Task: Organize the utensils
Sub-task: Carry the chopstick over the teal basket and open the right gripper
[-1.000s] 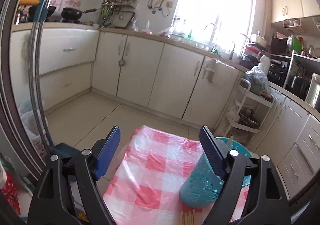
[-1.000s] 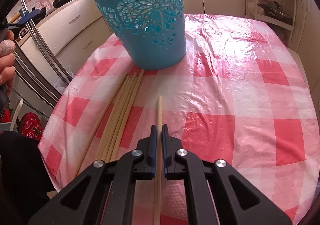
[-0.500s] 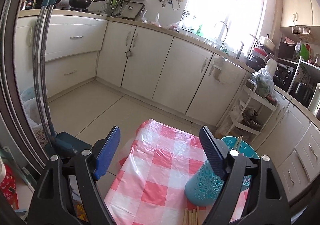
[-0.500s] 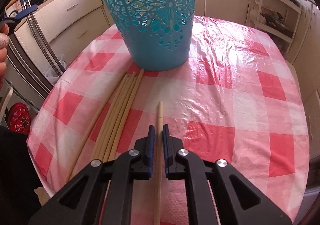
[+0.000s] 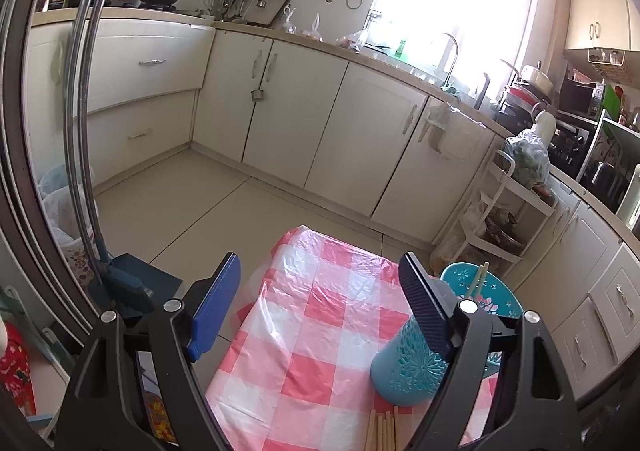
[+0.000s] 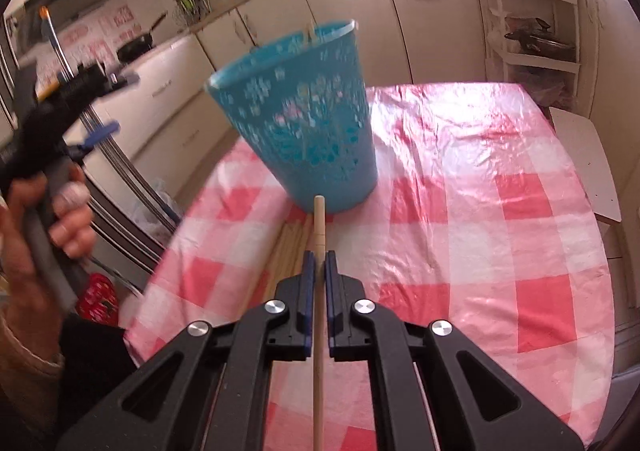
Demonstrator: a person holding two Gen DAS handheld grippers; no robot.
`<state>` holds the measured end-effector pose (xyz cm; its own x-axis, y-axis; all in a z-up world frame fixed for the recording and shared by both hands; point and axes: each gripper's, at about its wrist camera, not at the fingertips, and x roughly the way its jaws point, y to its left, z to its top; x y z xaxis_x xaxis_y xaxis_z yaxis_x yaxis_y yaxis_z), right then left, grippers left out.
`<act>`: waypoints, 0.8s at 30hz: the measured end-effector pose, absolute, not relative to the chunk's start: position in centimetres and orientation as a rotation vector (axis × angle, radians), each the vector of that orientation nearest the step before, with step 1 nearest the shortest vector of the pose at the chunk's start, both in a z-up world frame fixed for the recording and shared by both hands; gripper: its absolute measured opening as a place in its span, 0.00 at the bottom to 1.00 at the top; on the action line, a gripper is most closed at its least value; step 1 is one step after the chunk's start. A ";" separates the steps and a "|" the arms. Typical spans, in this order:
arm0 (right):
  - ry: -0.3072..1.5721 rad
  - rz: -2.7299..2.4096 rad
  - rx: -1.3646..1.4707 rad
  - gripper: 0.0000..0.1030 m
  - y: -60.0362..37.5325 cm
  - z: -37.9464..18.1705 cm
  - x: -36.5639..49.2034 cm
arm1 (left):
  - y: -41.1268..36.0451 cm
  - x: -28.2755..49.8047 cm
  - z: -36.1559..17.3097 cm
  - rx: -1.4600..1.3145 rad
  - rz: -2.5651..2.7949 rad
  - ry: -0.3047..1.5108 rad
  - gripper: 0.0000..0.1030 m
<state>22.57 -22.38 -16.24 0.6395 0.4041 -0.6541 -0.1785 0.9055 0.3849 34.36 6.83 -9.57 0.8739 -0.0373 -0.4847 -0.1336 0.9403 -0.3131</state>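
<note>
My right gripper (image 6: pixel 319 259) is shut on a wooden chopstick (image 6: pixel 319 227) and holds it lifted above the table, its tip pointing at the base of the blue perforated holder (image 6: pixel 304 131). Several more chopsticks (image 6: pixel 290 247) lie on the red-and-white checked tablecloth (image 6: pixel 460 219) in front of the holder. My left gripper (image 5: pixel 320 307) is open and empty, held high off the table's left side. In the left wrist view the holder (image 5: pixel 412 363) stands behind the right finger, with a chopstick (image 5: pixel 478 279) standing in it, and loose chopstick ends (image 5: pixel 384 431) show below.
Cream kitchen cabinets (image 5: pixel 320 123) run along the far walls. A white rack trolley (image 5: pixel 500 219) stands past the table. A dustpan and broom (image 5: pixel 120 279) and a bin bag (image 5: pixel 60 203) sit on the floor at left. The left gripper in the hand shows in the right wrist view (image 6: pixel 60 123).
My right gripper has lifted the chopstick off the cloth and tilted up, so the whole holder now shows. My left gripper has risen and pulled back from the table.
</note>
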 end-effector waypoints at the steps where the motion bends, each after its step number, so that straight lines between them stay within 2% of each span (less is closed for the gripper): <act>1: 0.778 0.352 0.335 0.06 -22.8 -14.8 22.7 | 6.8 34.3 -9.6 -0.350 0.050 0.508 0.75; 8: 0.488 0.423 0.455 0.06 -23.7 -4.5 25.7 | 6.7 34.2 -9.7 -0.353 0.046 0.510 0.75; 13: 0.313 0.359 0.442 0.06 -22.5 -0.7 29.9 | 6.8 34.2 -9.6 -0.362 0.051 0.507 0.75; 18: 0.233 0.184 0.399 0.06 -21.4 -1.9 33.8 | 7.2 34.2 -9.4 -0.369 0.056 0.500 0.75; 24: 0.294 0.084 0.339 0.06 -20.8 -6.3 36.1 | 7.5 34.4 -9.3 -0.388 0.052 0.508 0.75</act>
